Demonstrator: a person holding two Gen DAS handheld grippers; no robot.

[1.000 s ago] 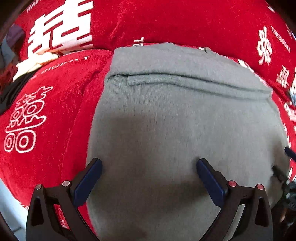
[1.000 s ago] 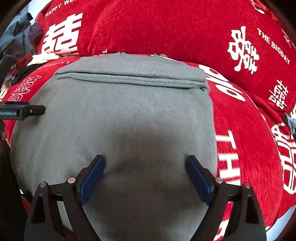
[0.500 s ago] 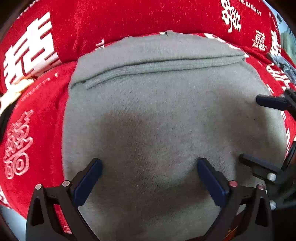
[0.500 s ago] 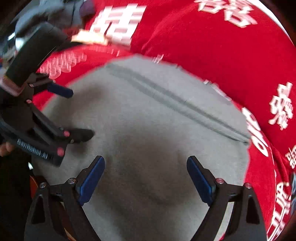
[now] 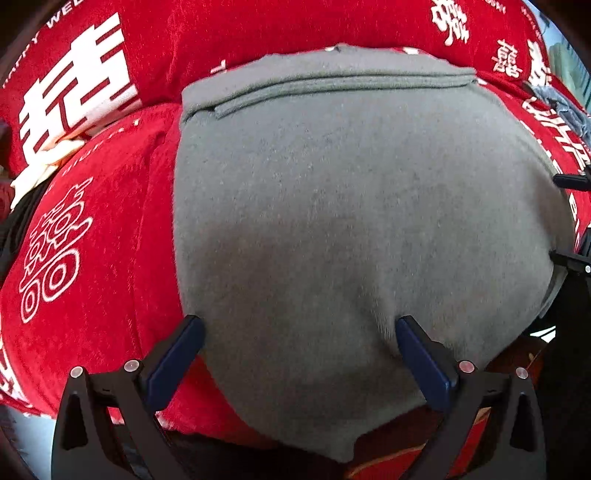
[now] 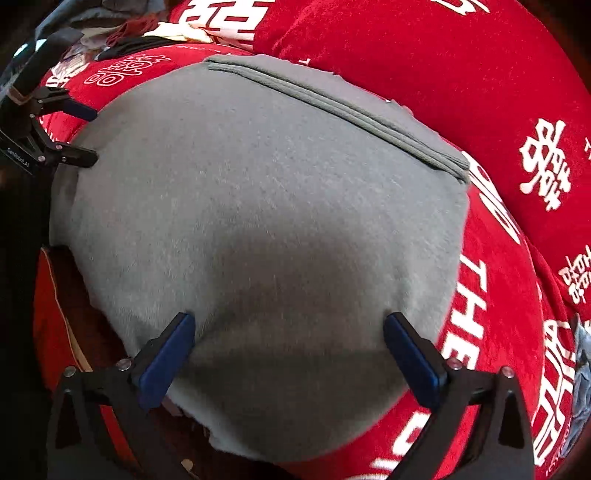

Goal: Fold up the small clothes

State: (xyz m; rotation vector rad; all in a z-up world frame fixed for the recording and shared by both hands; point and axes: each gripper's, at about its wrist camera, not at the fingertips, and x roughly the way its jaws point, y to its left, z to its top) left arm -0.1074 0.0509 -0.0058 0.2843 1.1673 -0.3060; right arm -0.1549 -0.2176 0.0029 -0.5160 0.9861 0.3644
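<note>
A grey garment (image 5: 351, 203) lies flat on the red seat cover, with a folded band along its far edge. My left gripper (image 5: 297, 325) hangs open over its near left part; the left fingertip is at the garment's left edge and the right fingertip dents the cloth. My right gripper (image 6: 288, 319) straddles the near right part of the grey garment (image 6: 258, 177). Its jaws are opening, with cloth below them and nothing pinched. Each view shows the other gripper at its side: the left gripper (image 6: 86, 134) and the right gripper (image 5: 565, 219), both open.
The red seat cover (image 5: 92, 240) with white characters spreads under the garment, and a matching back cushion (image 5: 258, 33) rises behind. Loose clothes (image 6: 110, 29) are piled at the far left, and a blue-grey cloth (image 6: 583, 354) lies at the right. The seat's front edge drops into dark.
Both grippers rolled and spread apart along the garment's near side, the left toward its left edge and the right toward its right edge. The right jaws stand a little wider.
</note>
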